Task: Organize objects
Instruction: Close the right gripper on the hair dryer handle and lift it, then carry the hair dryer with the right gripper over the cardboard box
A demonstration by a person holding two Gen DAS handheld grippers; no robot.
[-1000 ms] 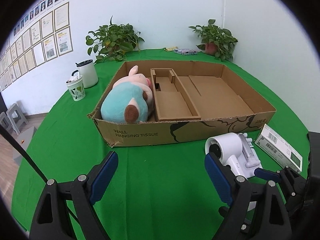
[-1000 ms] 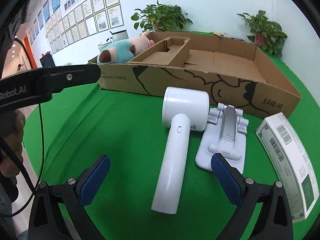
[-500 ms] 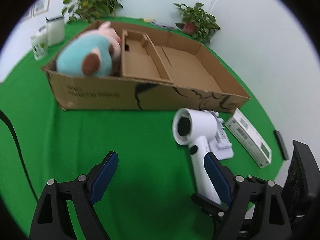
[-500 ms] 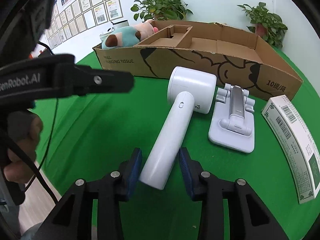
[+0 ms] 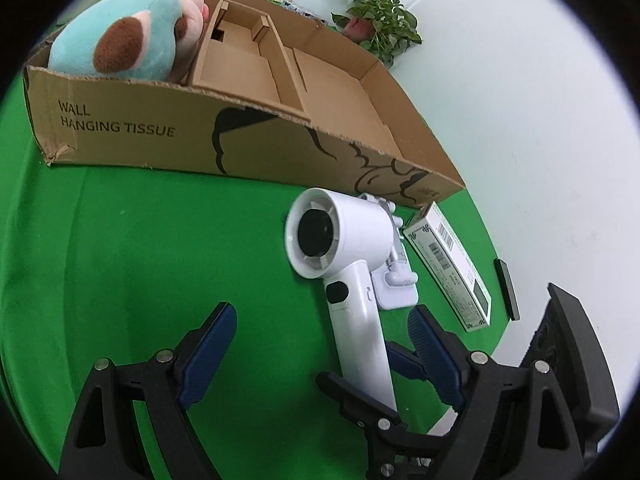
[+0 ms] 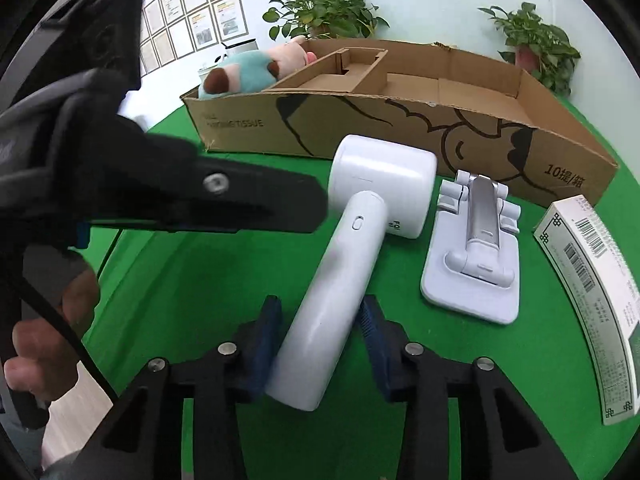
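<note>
A white hair dryer [image 6: 360,216] lies on the green tablecloth in front of the cardboard box [image 6: 400,128]. My right gripper [image 6: 320,312] has its blue pads on either side of the dryer's handle, and its jaws are closing on it. Seen from the left wrist view, the dryer [image 5: 340,240] faces the camera with its handle running down into the right gripper [image 5: 380,396]. My left gripper [image 5: 320,316] stands open just above the cloth, with the handle showing between its fingers, untouched. A teal and pink plush toy [image 5: 120,40] fills the box's left end.
A white phone stand [image 6: 476,256] lies right of the dryer, and a long white carton with a barcode [image 6: 588,280] lies beyond it. A dark flat object [image 5: 506,288] rests at the table's edge. Potted plants [image 6: 328,12] stand behind the box. A hand [image 6: 44,340] holds the left gripper.
My right gripper has closed from wide open onto the dryer's handle. The left gripper has tipped downward, rolled, and come closer to the dryer and the box.
</note>
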